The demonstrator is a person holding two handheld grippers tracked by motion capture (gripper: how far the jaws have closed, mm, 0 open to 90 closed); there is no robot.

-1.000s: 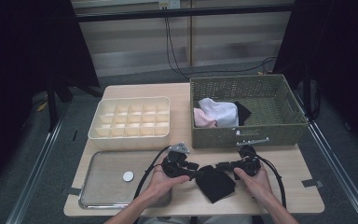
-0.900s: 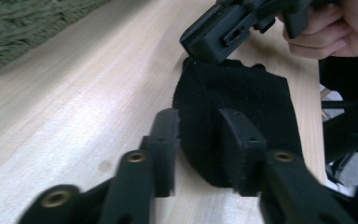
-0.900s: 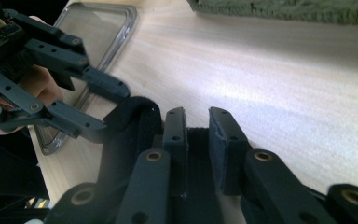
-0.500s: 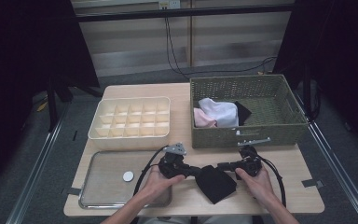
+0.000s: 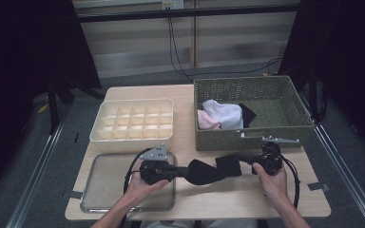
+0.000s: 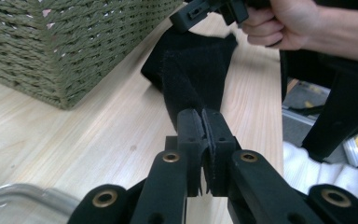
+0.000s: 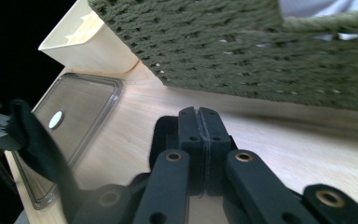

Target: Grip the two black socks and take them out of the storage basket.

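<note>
**Black cloth held between two grippers, front of table**

Tray [image 5: 100,199]: clear, shallow, at the table's [image 5: 247,204] front left corner. A small white disc [image 7: 55,120] lies in it, seen in the right gripper view.

Divider box [image 5: 133,124]: cream, many small compartments, behind the tray, left of the basket.

Left hand [image 5: 140,186]: over the tray's right edge, carrying the left gripper [image 5: 183,171]. Its jaws have just been closing and now pinch one end of the cloth; in the left gripper view the fabric edge is clamped tight between the two pads [image 6: 191,128].

Cloth [image 5: 211,170]: black, soft, possibly a sock; exact kind cannot be told. It hangs between the two grippers in front of the basket, sagging in the middle, over the tabletop. In the left gripper view it runs from the near jaws up to the far gripper, twisted along its length.

Right gripper [image 5: 244,158]: jaws have just been closing; they now grip the cloth's other end, pads pressed together with black fabric at their base [image 7: 165,130] in the right gripper view. Right hand [image 5: 271,178] holds it just in front of the basket's right half.

Basket [image 5: 294,135]: green woven, rectangular, at the table's back right. Inside lie a white garment [image 5: 225,114], a pink one [image 5: 205,121] beside it and a dark piece [image 5: 248,113].
</note>
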